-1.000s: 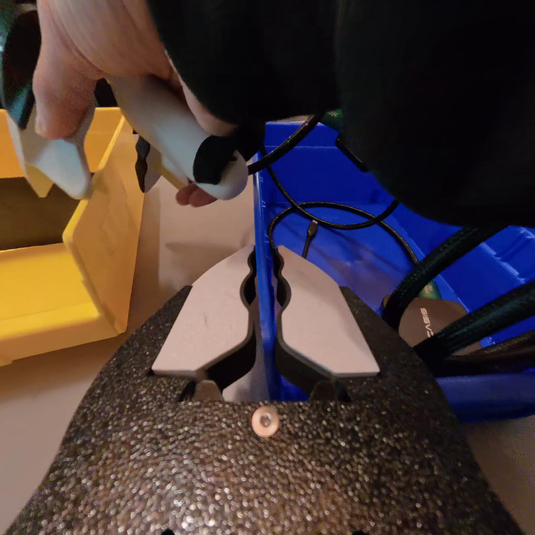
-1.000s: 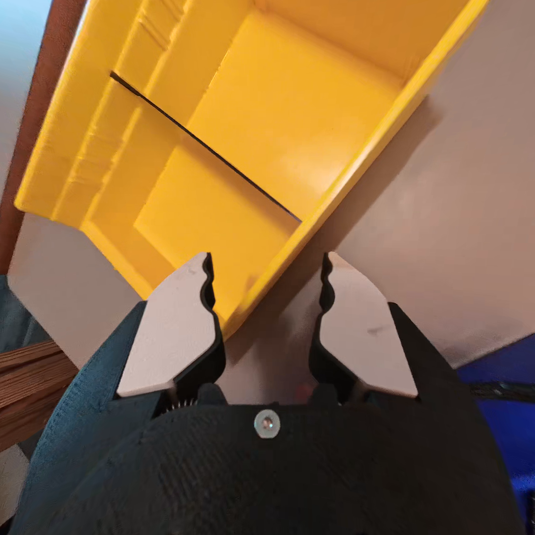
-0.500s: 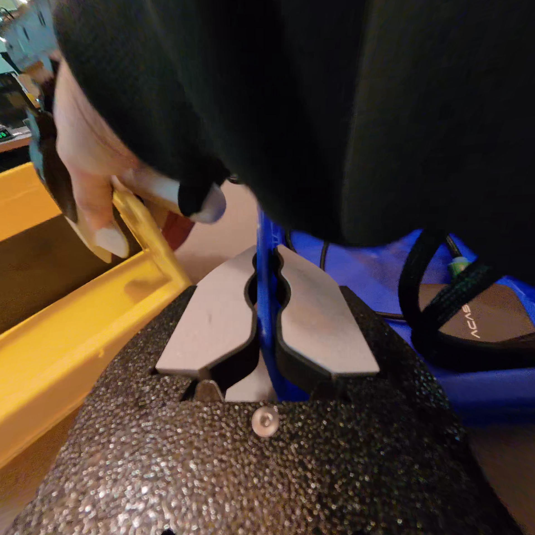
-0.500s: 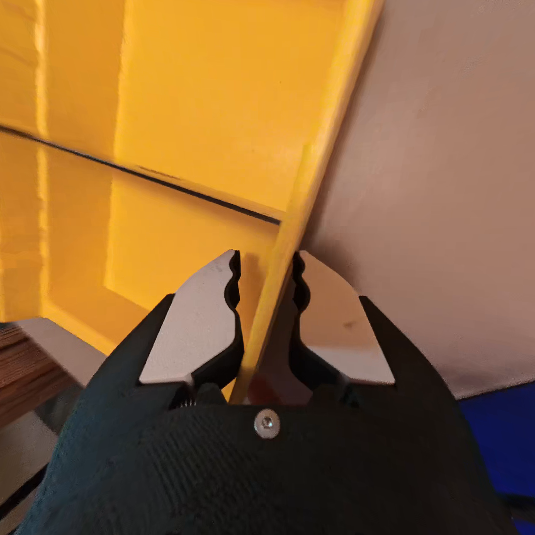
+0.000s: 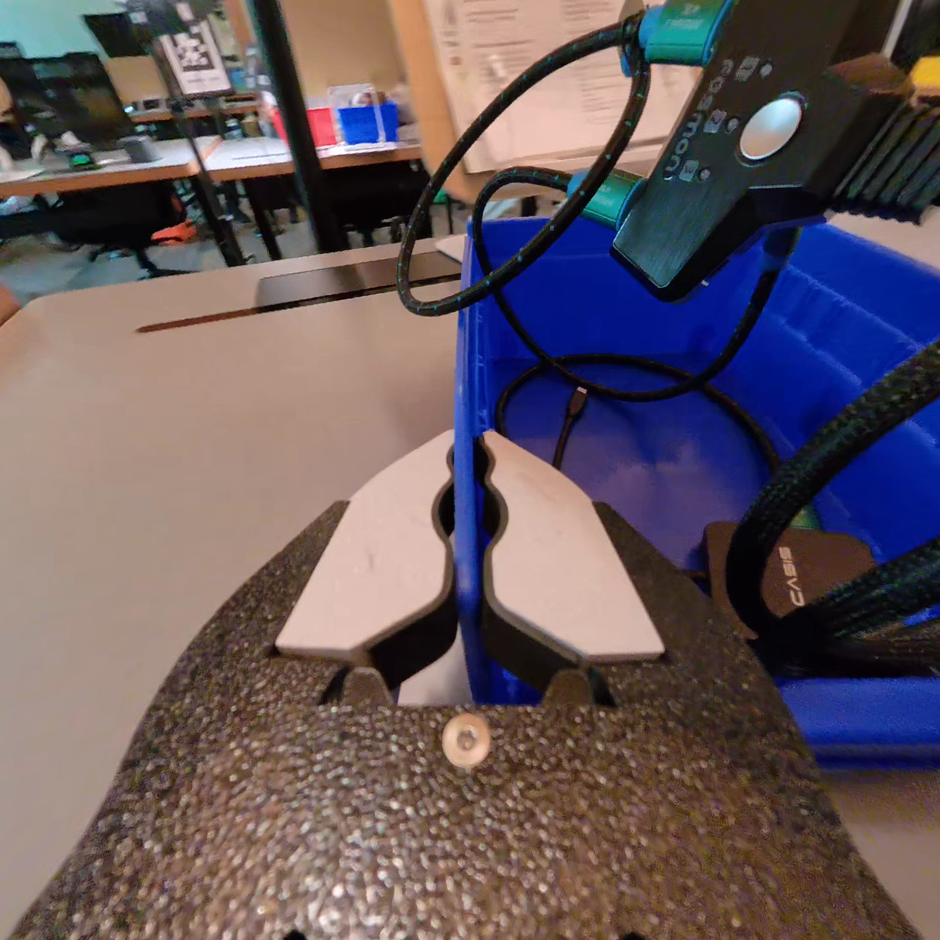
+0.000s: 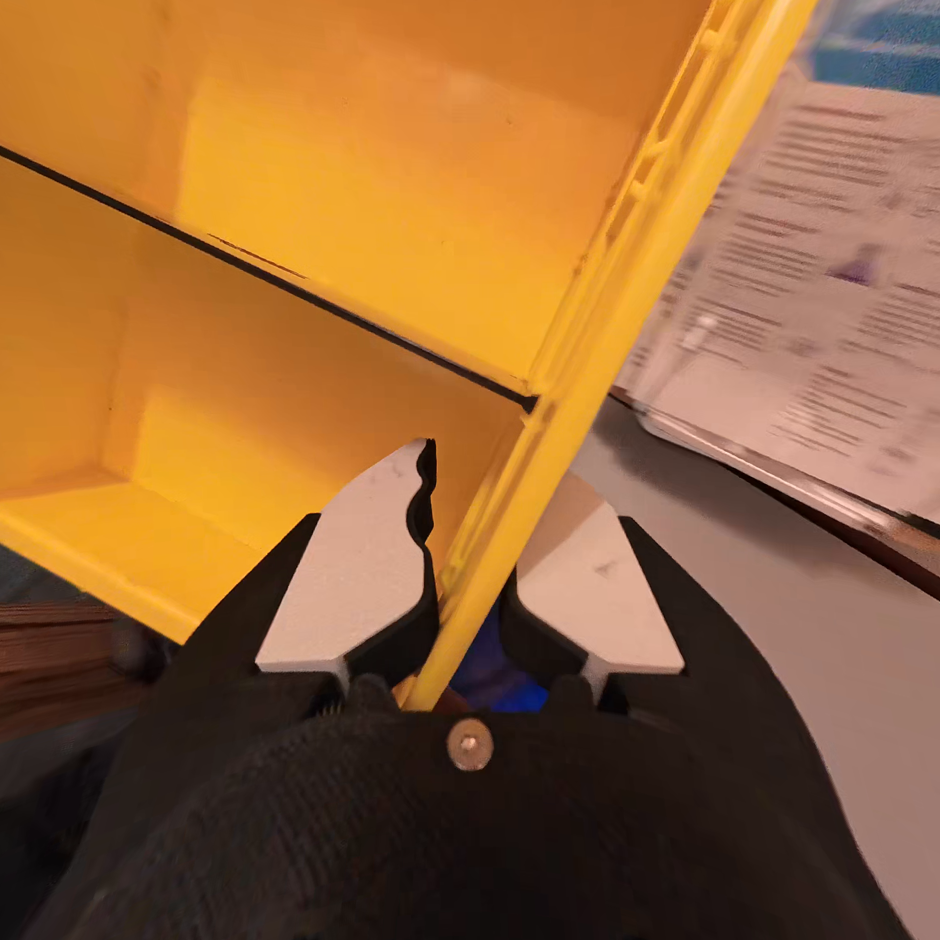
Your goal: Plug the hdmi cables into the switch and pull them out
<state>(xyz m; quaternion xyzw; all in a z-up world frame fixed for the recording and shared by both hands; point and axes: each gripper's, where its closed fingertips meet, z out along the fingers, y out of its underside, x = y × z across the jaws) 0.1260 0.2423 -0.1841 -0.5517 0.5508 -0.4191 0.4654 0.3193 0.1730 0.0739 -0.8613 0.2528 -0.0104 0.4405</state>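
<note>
The left gripper (image 5: 468, 488) is clamping the blue bin's (image 5: 839, 356) side wall, the right gripper (image 6: 478, 513) is pinching the yellow bin's (image 6: 585, 422) rim, and the cabled black switch (image 5: 722, 152) is hanging above the blue bin.

Your left gripper (image 5: 469, 458) clamps the blue bin (image 5: 839, 325) by its side wall. The black switch (image 5: 732, 152) hangs above it, braided cables (image 5: 513, 132) plugged in.
</note>
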